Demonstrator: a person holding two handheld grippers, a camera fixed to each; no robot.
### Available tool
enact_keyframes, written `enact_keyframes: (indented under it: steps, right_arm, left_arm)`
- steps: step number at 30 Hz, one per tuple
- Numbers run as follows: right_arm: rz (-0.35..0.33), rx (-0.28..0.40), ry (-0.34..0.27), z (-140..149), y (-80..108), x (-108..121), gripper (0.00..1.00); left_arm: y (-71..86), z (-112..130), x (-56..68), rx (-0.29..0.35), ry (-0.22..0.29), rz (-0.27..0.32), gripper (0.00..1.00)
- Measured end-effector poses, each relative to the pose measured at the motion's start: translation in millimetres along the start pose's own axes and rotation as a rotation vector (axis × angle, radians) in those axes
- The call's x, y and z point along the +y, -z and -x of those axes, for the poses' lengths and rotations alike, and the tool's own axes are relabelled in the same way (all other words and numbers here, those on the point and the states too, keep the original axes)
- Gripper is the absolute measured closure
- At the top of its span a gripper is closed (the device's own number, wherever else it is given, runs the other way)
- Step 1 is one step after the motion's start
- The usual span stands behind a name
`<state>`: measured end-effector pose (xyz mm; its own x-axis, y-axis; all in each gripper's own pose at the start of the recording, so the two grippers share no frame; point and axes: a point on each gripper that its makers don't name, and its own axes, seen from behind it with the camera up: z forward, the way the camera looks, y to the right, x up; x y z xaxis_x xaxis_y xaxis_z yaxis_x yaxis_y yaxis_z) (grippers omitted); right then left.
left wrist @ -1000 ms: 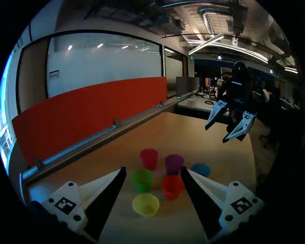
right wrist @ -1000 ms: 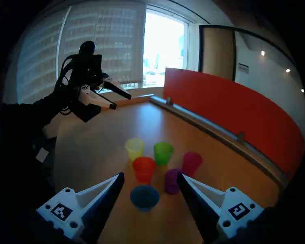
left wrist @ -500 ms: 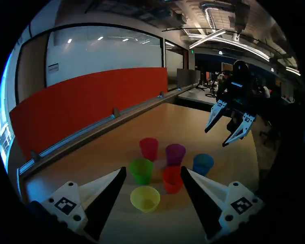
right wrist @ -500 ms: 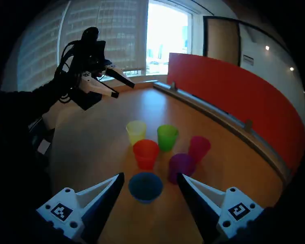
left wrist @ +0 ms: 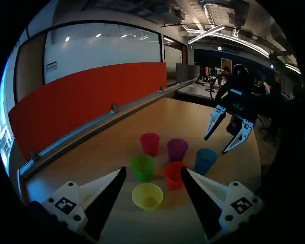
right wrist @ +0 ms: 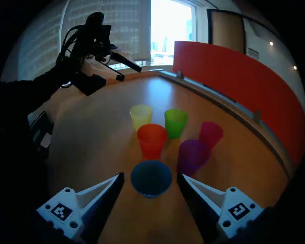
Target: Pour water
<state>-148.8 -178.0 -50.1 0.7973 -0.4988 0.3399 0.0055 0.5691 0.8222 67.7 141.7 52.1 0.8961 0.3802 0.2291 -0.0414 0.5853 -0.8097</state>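
Several small plastic cups stand in a cluster on the wooden table [left wrist: 112,146]. In the left gripper view they are yellow [left wrist: 147,196], green [left wrist: 142,166], red [left wrist: 175,175], pink [left wrist: 149,143], purple [left wrist: 177,149] and blue [left wrist: 205,160]. My left gripper [left wrist: 151,170] is open, with the yellow cup nearest it. My right gripper [right wrist: 150,175] is open, and the blue cup [right wrist: 151,178] sits between its fingertips, untouched. Behind the blue cup stand the red cup [right wrist: 151,140] and the purple cup [right wrist: 192,155]. Each gripper also appears across the cluster from the other: right gripper [left wrist: 214,145], left gripper [right wrist: 131,74].
A red partition [left wrist: 83,101] with a metal rail runs along the table's far side. A dark sleeve and hand [right wrist: 38,89] hold the left gripper. Bright windows [right wrist: 168,24] lie beyond the table. Bare tabletop [right wrist: 91,134] surrounds the cups.
My right gripper has come lower and closer, so the blue cup now lies between its fingertips. The left gripper has shifted slightly. Both stay open.
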Motion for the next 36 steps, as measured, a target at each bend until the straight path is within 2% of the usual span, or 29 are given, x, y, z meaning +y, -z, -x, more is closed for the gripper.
enact_keyframes:
  steps: [14, 20, 36]
  right_arm:
    - [-0.010, -0.048, -0.003, 23.2, -16.7, 3.3, 0.00]
    - [-0.021, -0.054, -0.010, 28.1, -24.4, 2.3, 0.00]
    - [-0.014, -0.054, 0.022, 34.9, -53.9, 4.2, 0.00]
  left_arm:
    - [-6.9, 4.5, -5.5, -0.016, -0.001, -0.003, 0.01]
    - [-9.6, 5.5, -5.5, -0.019, -0.002, -0.001, 0.01]
    - [-15.1, 10.2, -8.8, -0.024, 0.000, 0.003, 0.01]
